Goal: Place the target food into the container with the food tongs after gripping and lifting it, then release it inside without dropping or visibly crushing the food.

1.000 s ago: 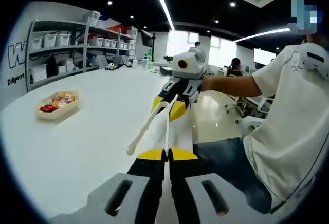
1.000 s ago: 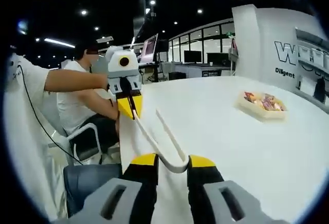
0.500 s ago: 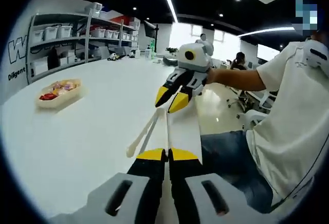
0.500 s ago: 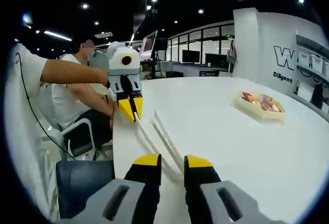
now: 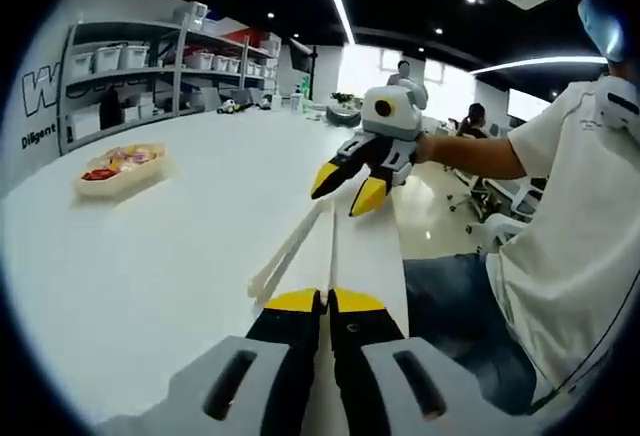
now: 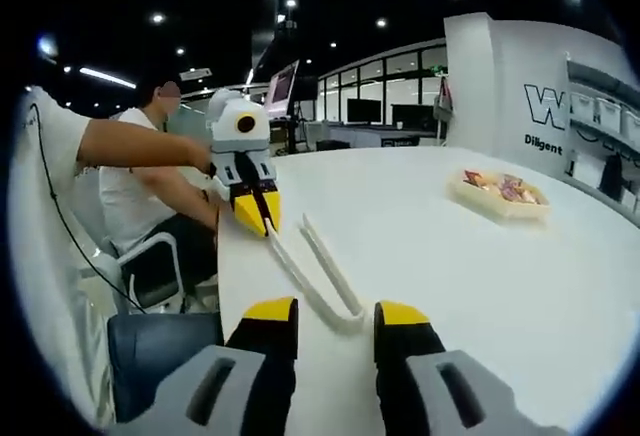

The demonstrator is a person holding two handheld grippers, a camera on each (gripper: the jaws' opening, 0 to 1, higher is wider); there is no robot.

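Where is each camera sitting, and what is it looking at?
Left gripper view: rides on the left gripper, whose jaws pinch one arm of the tongs; looks along the table past the open right gripper toward shelves; the person's arm and shirt show at right.
Right gripper view: rides on the right gripper, open behind the tongs' bend; looks at the left gripper and the person's arm.
Shared: tongs, table, food tray, each other's gripper.
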